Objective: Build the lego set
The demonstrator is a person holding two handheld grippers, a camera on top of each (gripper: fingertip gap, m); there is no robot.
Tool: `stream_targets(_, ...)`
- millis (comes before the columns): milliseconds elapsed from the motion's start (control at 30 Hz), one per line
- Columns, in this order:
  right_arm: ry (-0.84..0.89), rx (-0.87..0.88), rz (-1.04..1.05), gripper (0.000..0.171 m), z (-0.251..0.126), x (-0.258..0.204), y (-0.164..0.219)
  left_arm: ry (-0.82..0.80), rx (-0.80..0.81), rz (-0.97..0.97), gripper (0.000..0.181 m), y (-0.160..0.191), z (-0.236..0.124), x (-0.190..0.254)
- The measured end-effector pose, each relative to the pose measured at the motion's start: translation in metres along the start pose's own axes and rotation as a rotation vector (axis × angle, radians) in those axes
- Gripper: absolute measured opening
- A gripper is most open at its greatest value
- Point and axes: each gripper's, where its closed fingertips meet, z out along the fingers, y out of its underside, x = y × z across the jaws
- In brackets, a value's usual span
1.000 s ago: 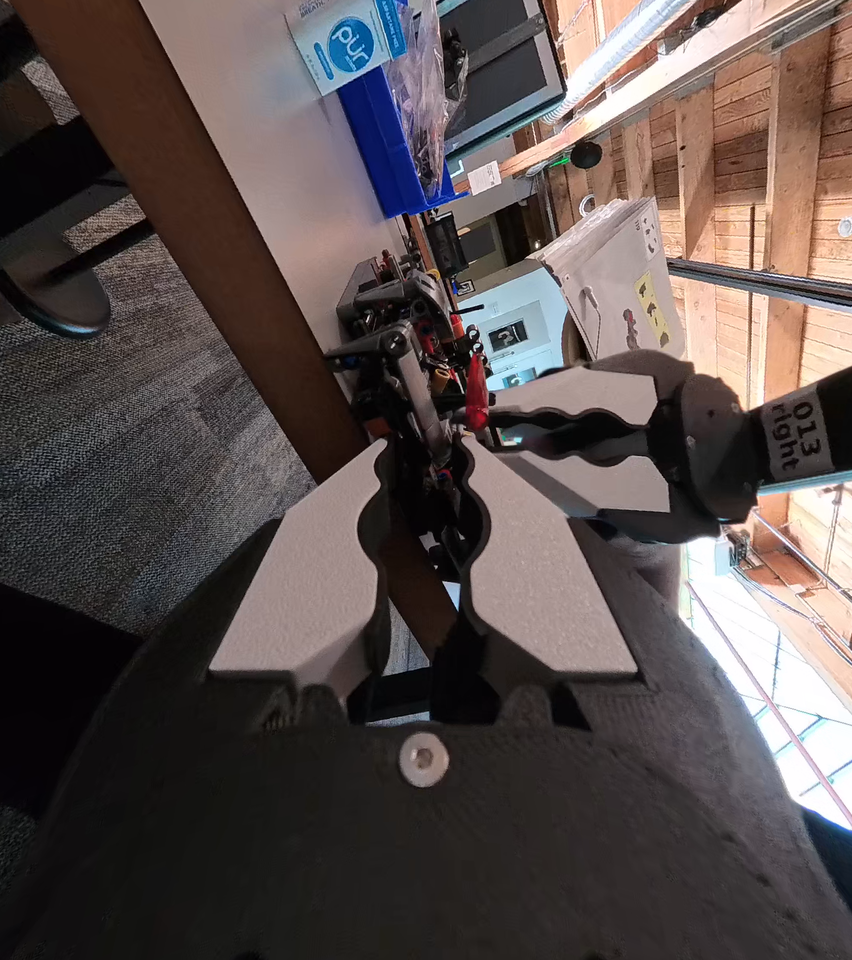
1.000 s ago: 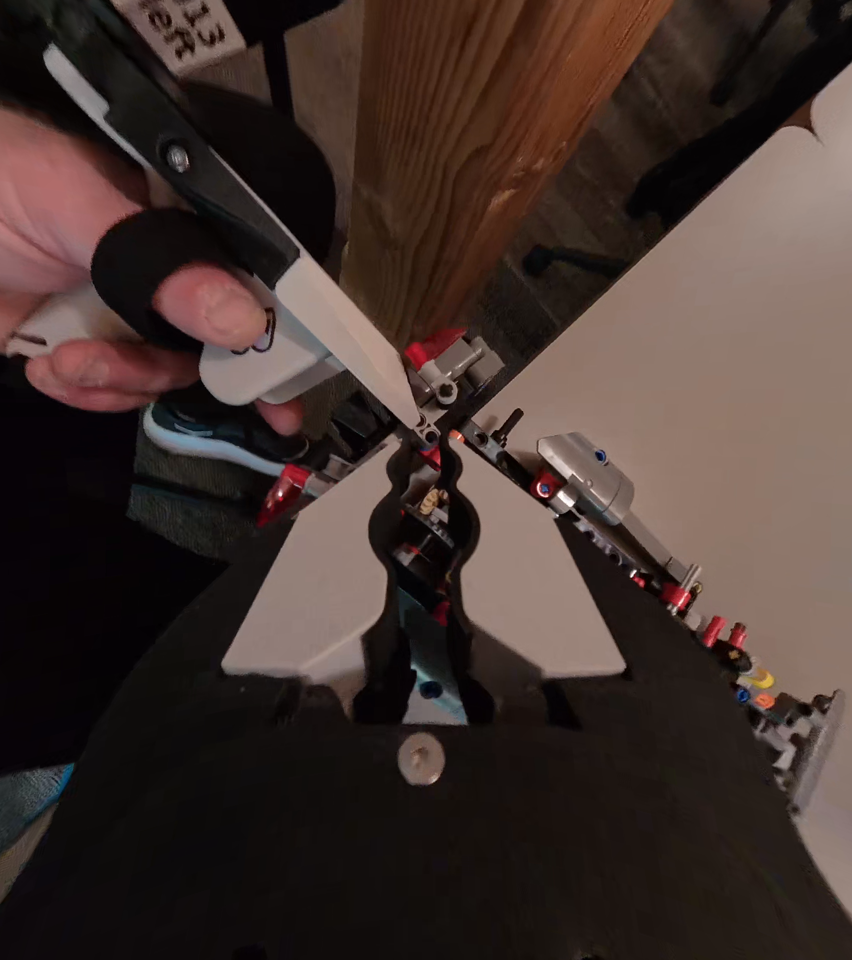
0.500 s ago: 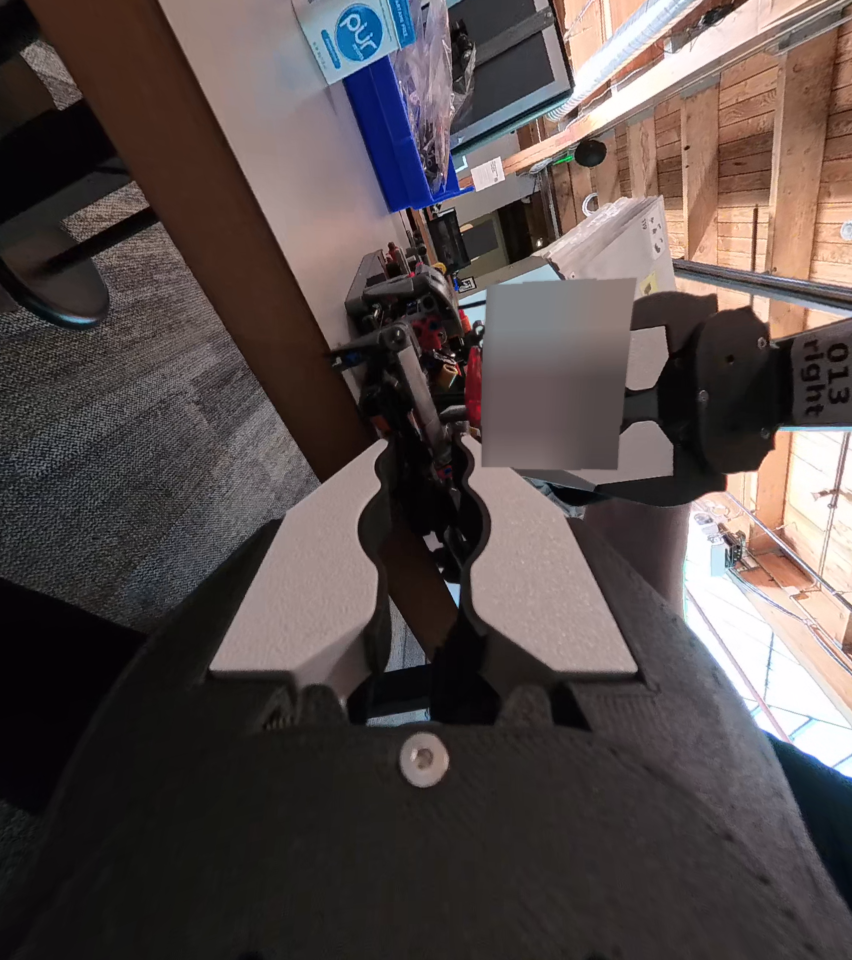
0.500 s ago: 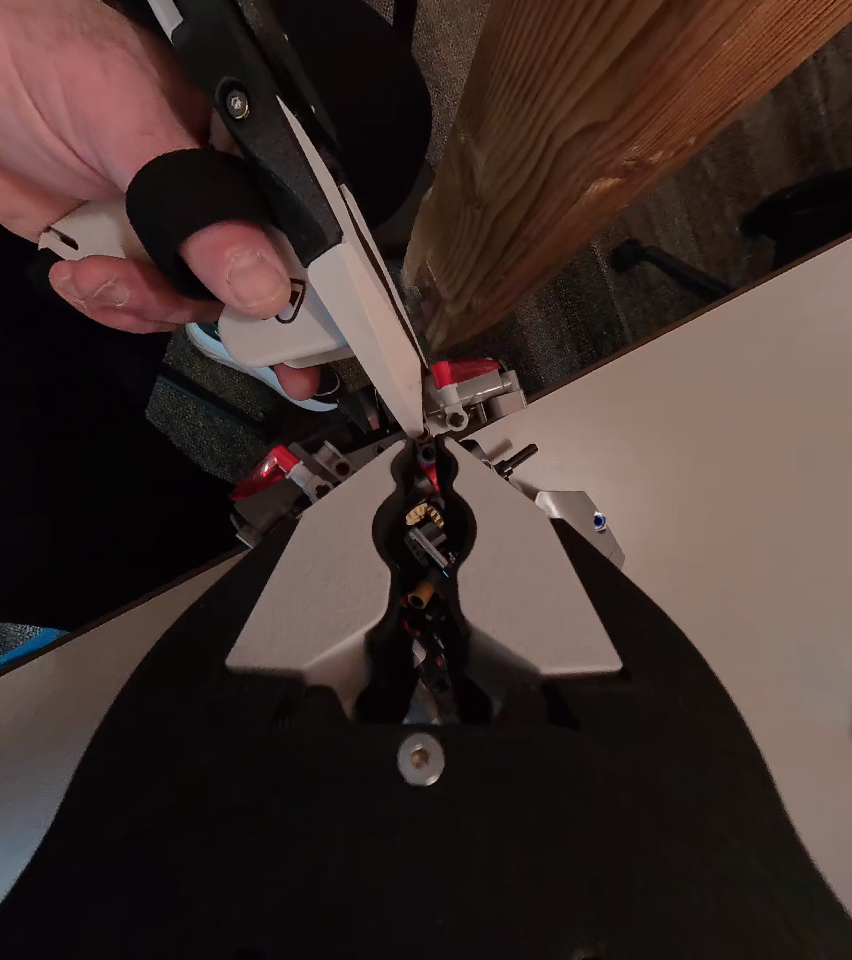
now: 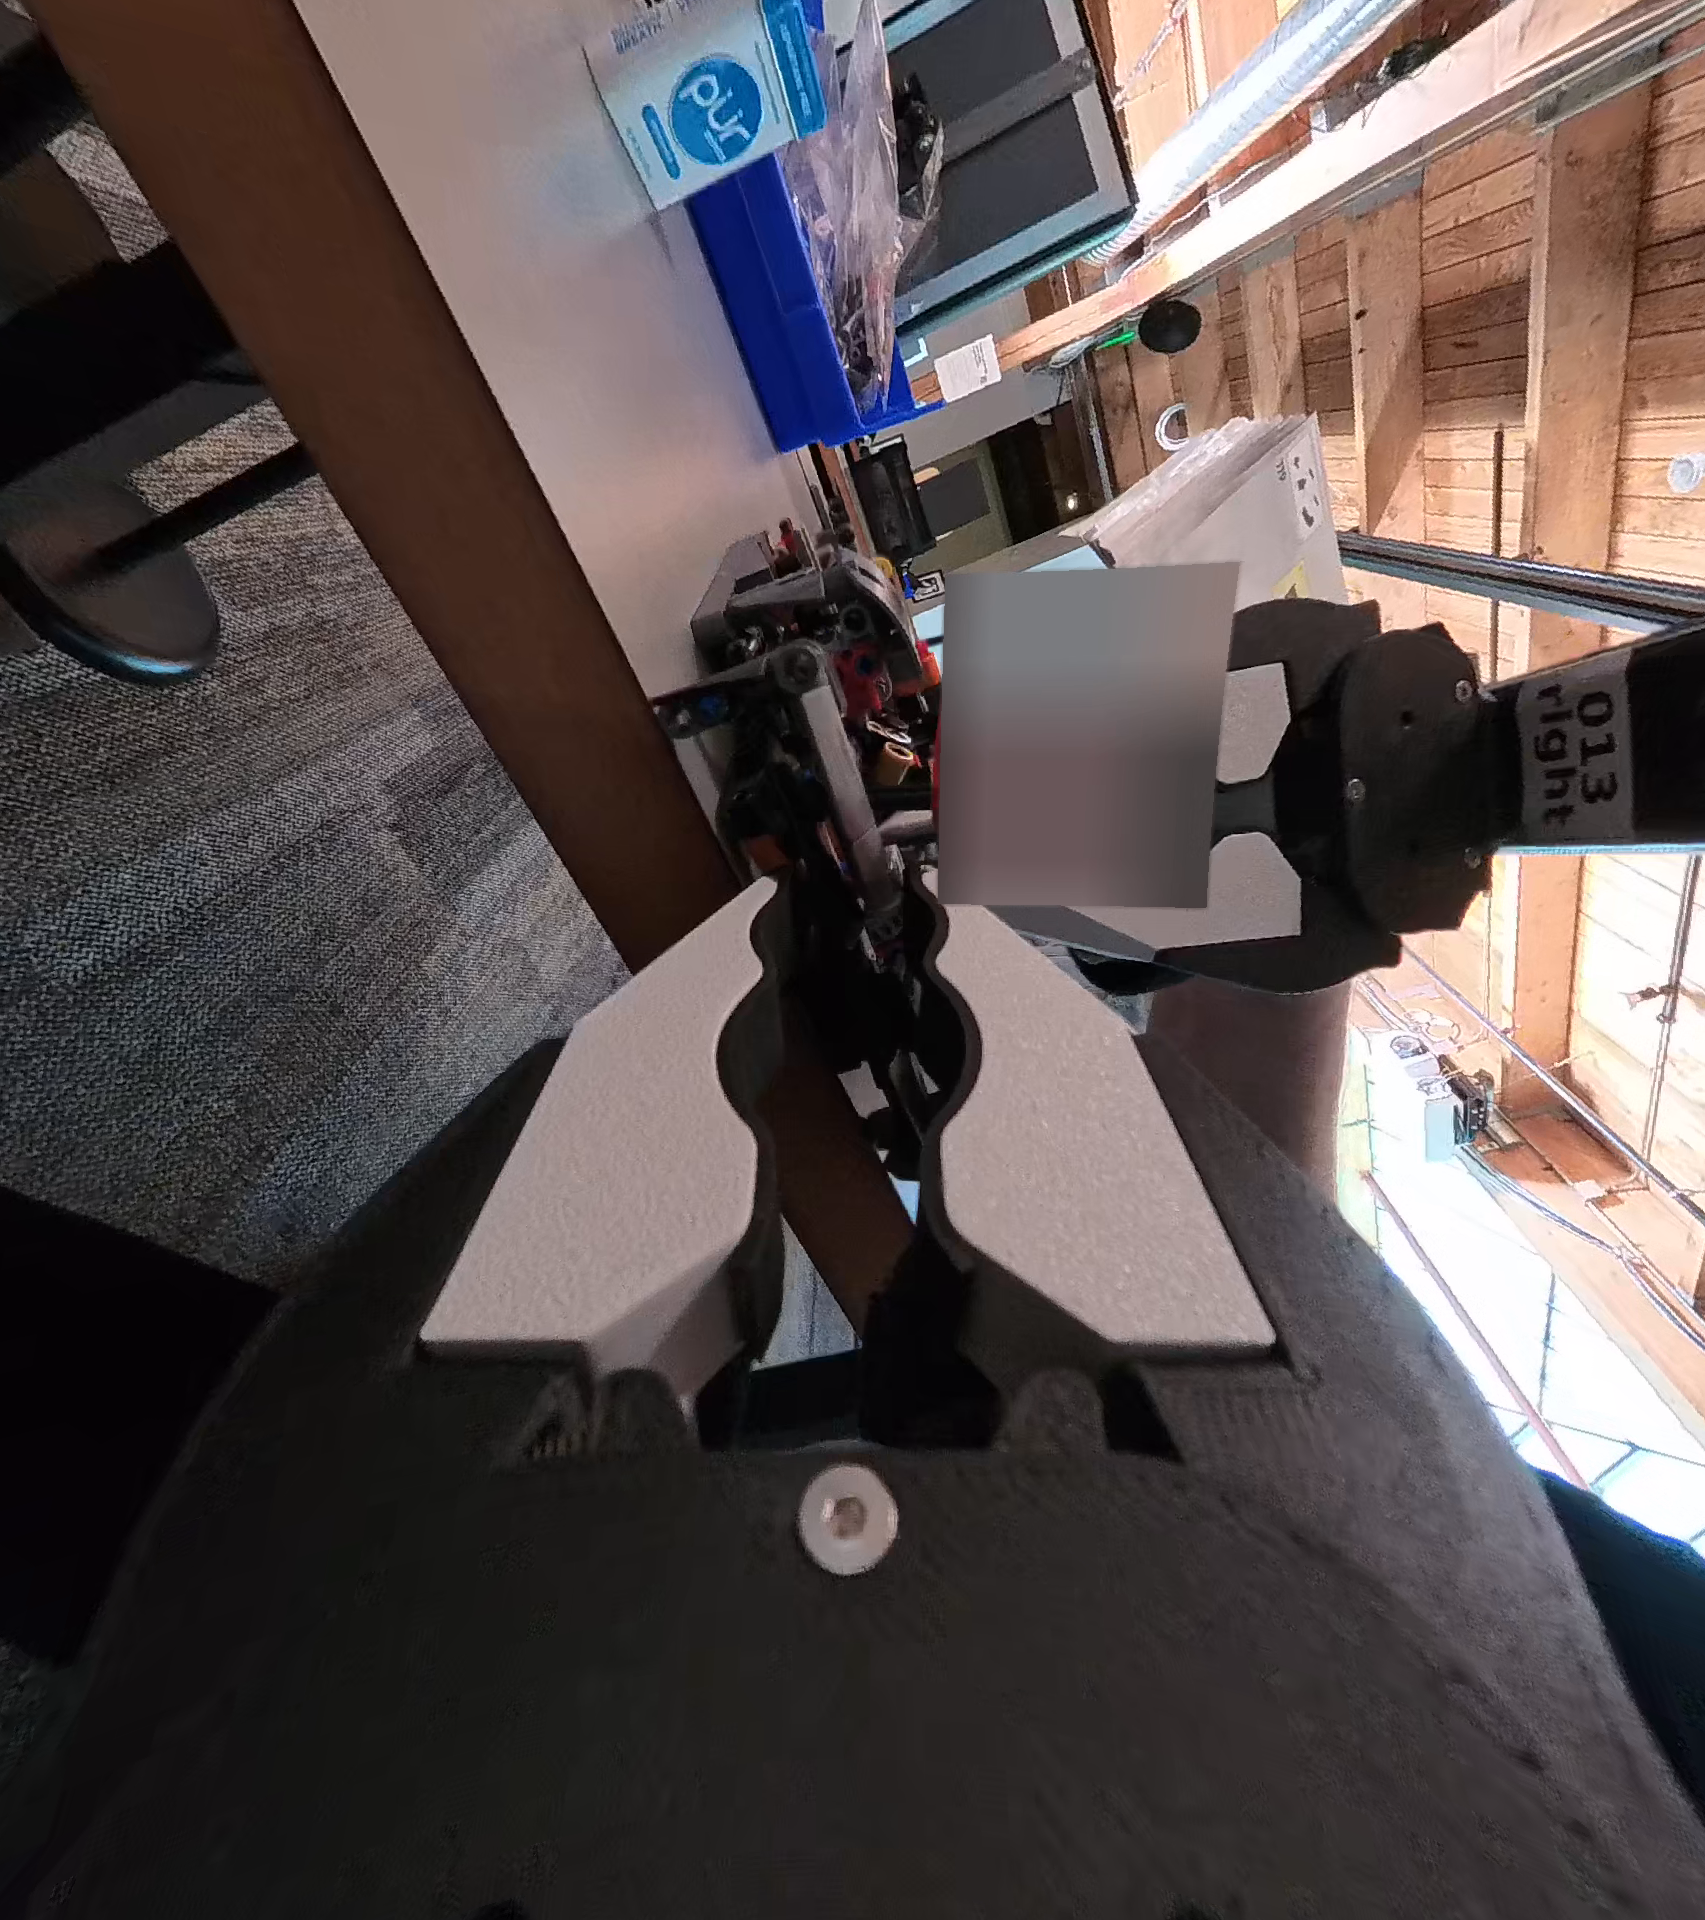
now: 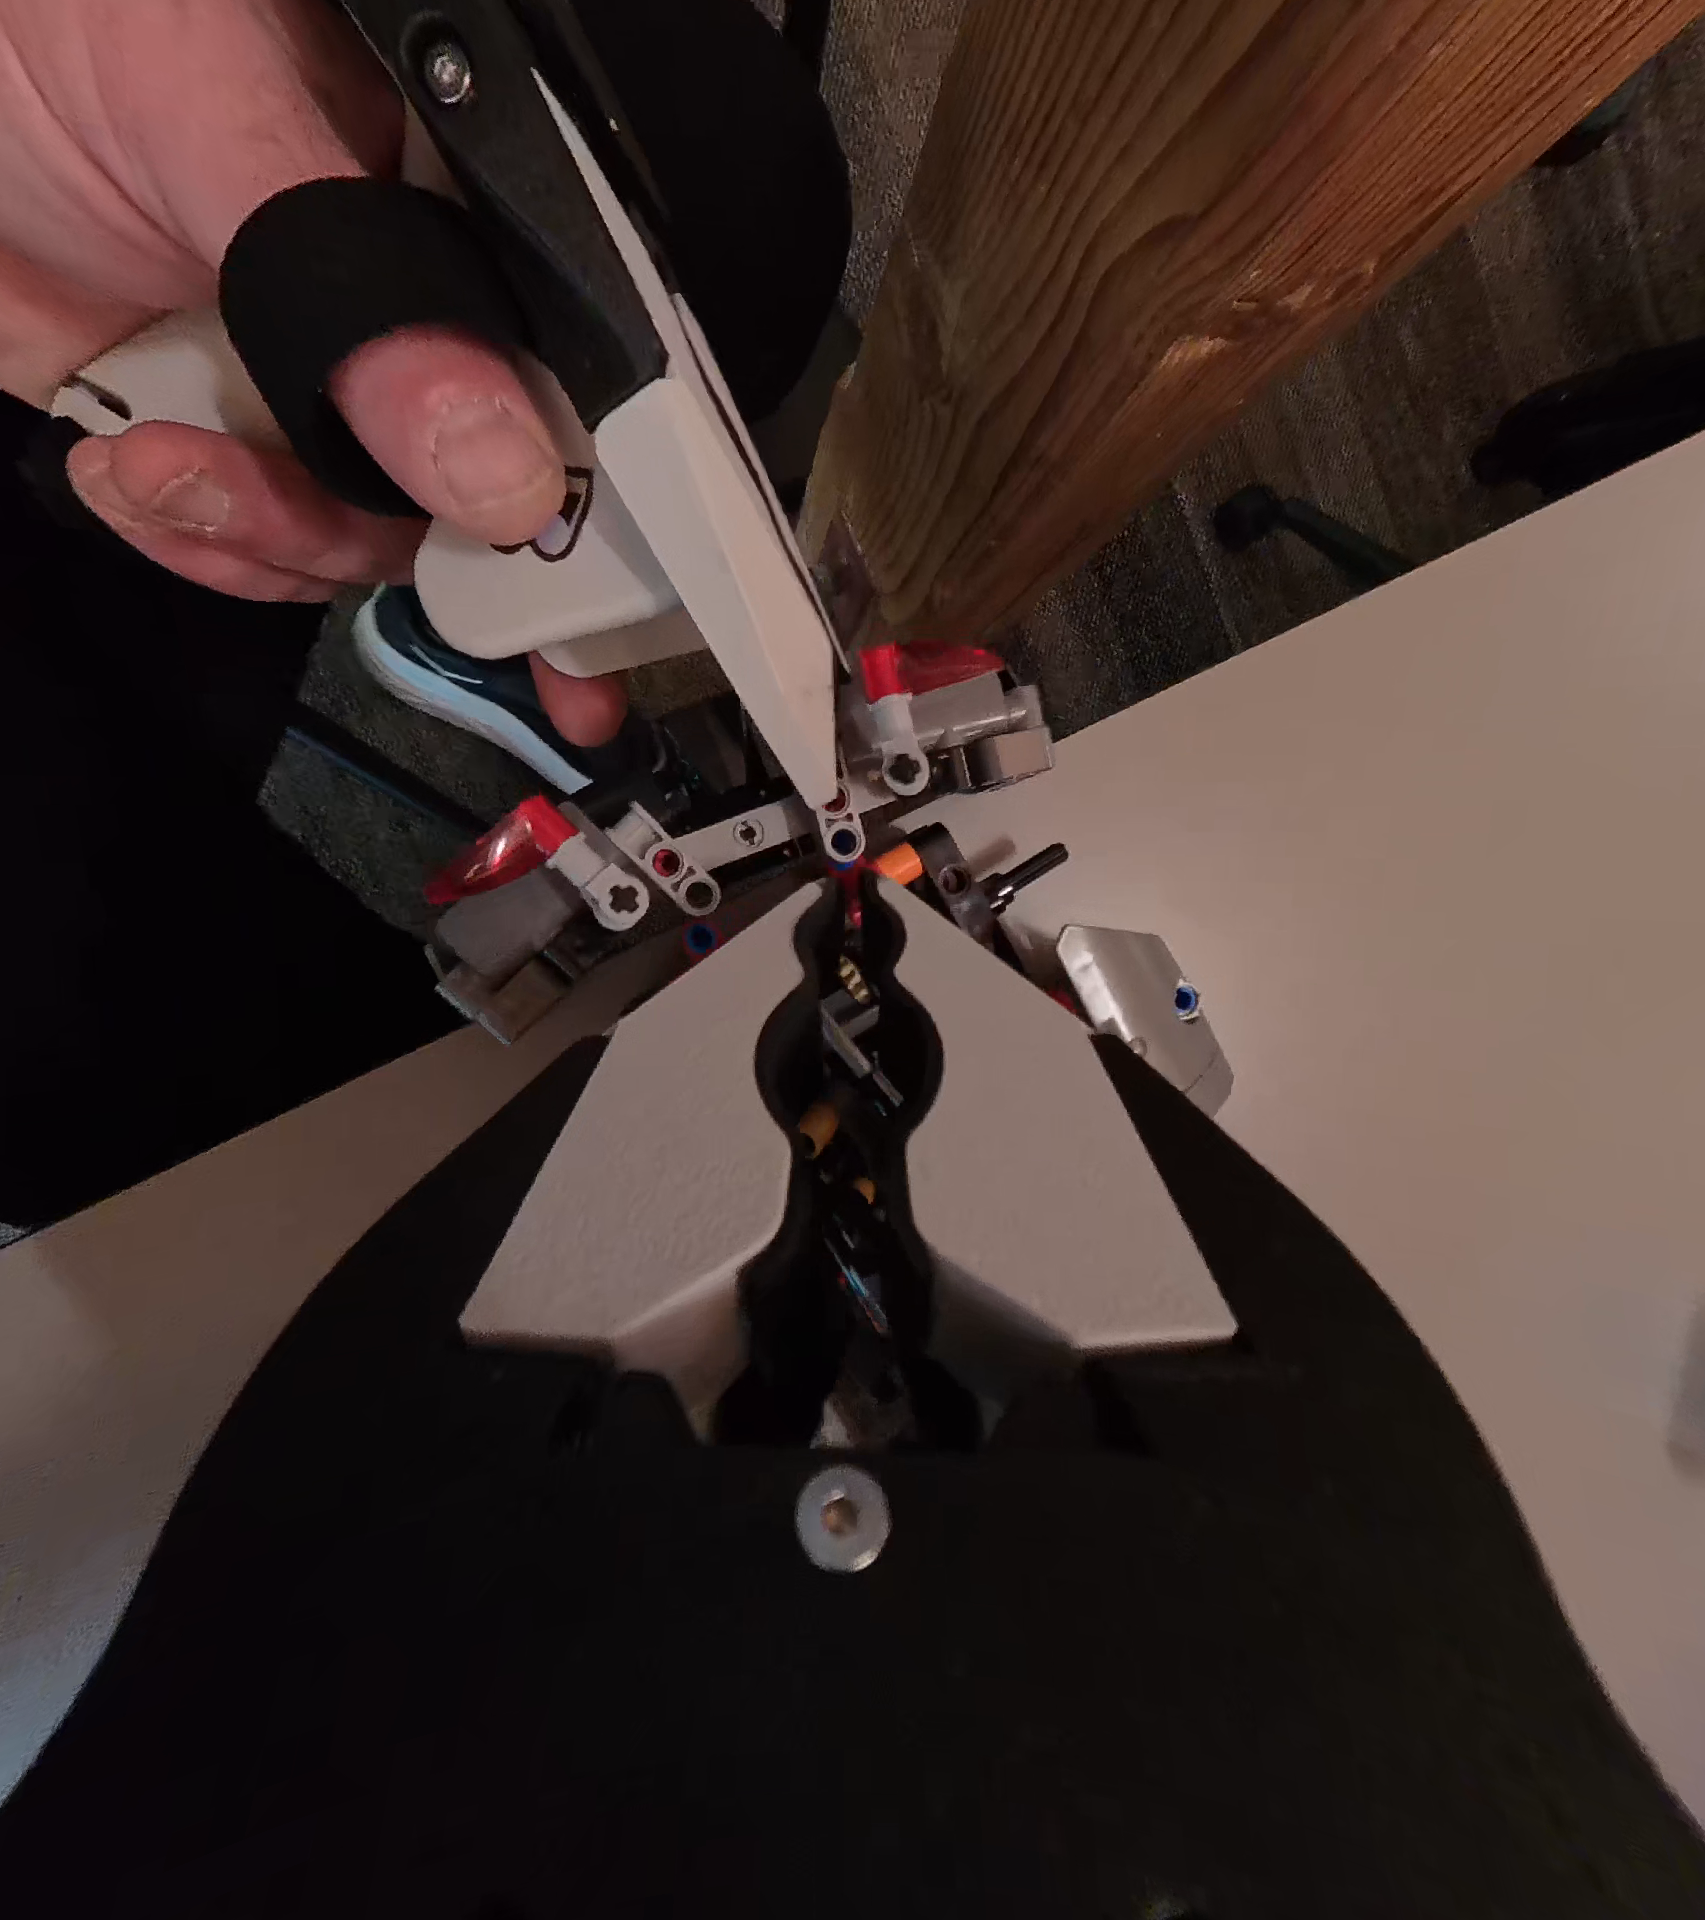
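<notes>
You have the grey, black and red Technic-style lego model (image 6: 744,862) sitting at the edge of the pale table (image 6: 1450,831), partly overhanging it beside the thick wooden post (image 6: 1191,260). Your left hand-held gripper (image 5: 843,914) is clenched on the model's dark rear frame, its white fingers (image 5: 640,1143) nearly together with beams and pins showing in the gap; your right hand-held gripper (image 6: 848,894) is also closed down on the model's middle, with small orange and black parts visible between its fingers. Judge the model as light but brittle at its joints: rigid plastic beams held by friction pins, smooth enough to slip, and likely to flex or pop apart if you squeeze a thin arm. Take hold on the stout central frame, not on the translucent red tail pieces (image 6: 489,857) or the loose-looking grey curved panel (image 6: 1139,997). Compared with a second ago, the right wrist view has swung so far more of the table fills the frame and both red-tipped ends of the model now show clearly, where before one sat half hidden; your left hand (image 6: 235,343) and its gripper now fill more of the upper left. In the left wrist view the right hand-held gripper has shifted to the right and sits higher, and a blue bin (image 5: 796,291) with a white box (image 5: 713,104) shows farther along the table.
</notes>
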Motion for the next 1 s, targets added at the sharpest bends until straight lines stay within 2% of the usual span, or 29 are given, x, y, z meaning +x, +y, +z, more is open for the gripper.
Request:
stream_targets(33,0.014,0.001,0.002,0.000,0.001,0.003,0.000,-0.002,0.001,0.000,0.017,-0.002,0.001,-0.001)
stream_targets(400,0.128,0.031,0.130,0.000,0.008,0.036,-0.003,0.022,0.014,0.028,0.018,-0.041,0.011,-0.012)
stream_targets(1000,0.170,0.044,0.154,0.000,0.008,0.044,0.000,0.086,0.050,-0.013,0.018,-0.042,0.013,-0.016)
